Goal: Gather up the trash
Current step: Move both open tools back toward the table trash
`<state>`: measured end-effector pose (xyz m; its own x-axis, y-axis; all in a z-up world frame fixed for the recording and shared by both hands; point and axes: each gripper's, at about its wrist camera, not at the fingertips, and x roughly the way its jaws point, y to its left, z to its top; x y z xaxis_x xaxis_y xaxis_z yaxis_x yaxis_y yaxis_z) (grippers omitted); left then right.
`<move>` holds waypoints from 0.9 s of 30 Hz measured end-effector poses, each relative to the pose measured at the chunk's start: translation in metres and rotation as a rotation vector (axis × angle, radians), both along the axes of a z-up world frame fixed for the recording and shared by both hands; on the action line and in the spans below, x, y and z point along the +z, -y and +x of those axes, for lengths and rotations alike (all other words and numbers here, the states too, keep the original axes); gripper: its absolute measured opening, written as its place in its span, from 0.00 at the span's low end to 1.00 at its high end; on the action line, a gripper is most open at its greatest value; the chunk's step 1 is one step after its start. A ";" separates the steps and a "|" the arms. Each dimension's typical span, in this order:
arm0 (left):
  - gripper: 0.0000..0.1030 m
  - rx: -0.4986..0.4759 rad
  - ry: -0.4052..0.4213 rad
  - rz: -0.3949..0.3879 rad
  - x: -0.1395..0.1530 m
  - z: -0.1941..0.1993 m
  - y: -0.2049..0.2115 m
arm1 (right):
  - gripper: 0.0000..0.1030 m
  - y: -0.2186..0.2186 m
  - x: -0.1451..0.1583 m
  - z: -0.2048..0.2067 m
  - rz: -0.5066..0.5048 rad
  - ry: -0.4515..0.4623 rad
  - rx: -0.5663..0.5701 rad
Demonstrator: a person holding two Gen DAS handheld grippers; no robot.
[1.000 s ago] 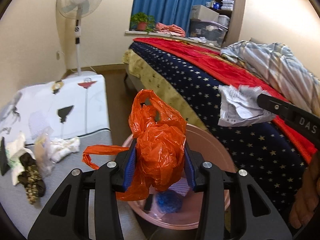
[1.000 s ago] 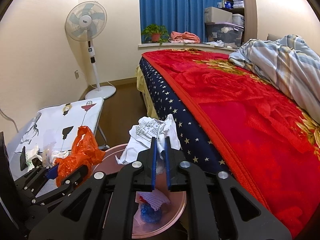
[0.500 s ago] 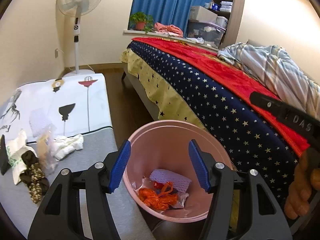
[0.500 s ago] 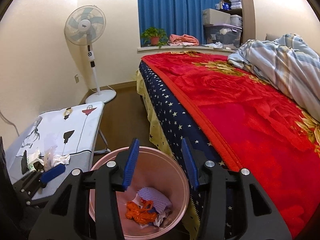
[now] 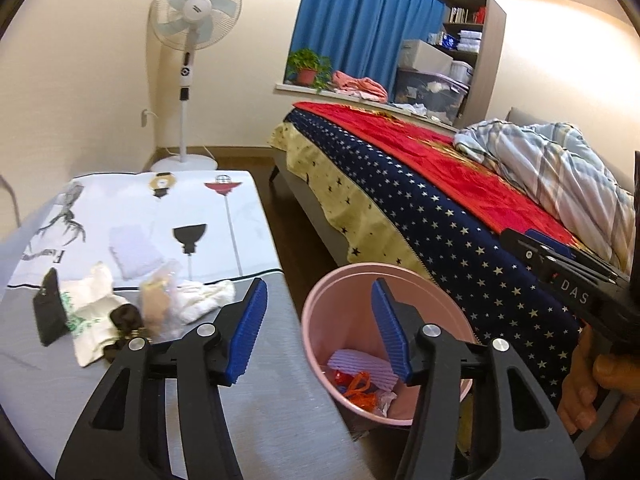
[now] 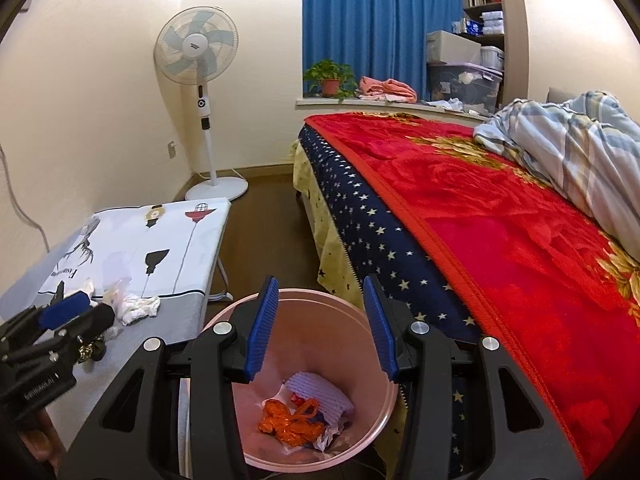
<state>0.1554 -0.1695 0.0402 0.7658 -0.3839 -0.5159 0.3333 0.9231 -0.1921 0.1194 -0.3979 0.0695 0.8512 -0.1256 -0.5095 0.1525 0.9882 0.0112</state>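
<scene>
A pink bin (image 5: 348,320) stands on the floor between the table and the bed. In it lie an orange plastic bag (image 6: 292,420), a crumpled white paper (image 6: 332,436) and a purple ridged sheet (image 6: 320,390). My right gripper (image 6: 321,280) hangs open over the bin (image 6: 316,332) with nothing between its pads. My left gripper (image 5: 319,286) straddles the table's corner and the bin's left rim; its jaws are closing on nothing. More trash lies on the table: a white wad (image 5: 204,300), a clear wrapper (image 5: 160,304) and a white printed bag (image 5: 92,312).
The low table (image 5: 248,420) has a grey and white printed cover, and a black flat object (image 5: 50,312) lies at its left. A bed (image 5: 440,208) with a starred blue and red blanket fills the right. A standing fan (image 5: 196,20) is at the far wall.
Both grippers opened; the orange bag and the crumpled paper dropped from them into the bin. The left gripper then shifted left toward the table.
</scene>
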 end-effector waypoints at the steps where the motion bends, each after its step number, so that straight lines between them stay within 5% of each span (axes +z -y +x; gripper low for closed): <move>1: 0.50 0.006 0.001 0.001 0.000 -0.001 -0.004 | 0.44 -0.003 0.001 -0.001 -0.001 0.004 0.005; 27: 0.35 0.207 0.009 0.005 -0.002 -0.019 -0.116 | 0.42 -0.081 0.004 -0.002 0.085 0.023 0.159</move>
<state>0.1362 -0.0533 0.0385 0.8325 -0.2153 -0.5105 0.1378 0.9729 -0.1856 0.1172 -0.3172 0.0738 0.8686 0.0542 -0.4925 -0.0071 0.9953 0.0969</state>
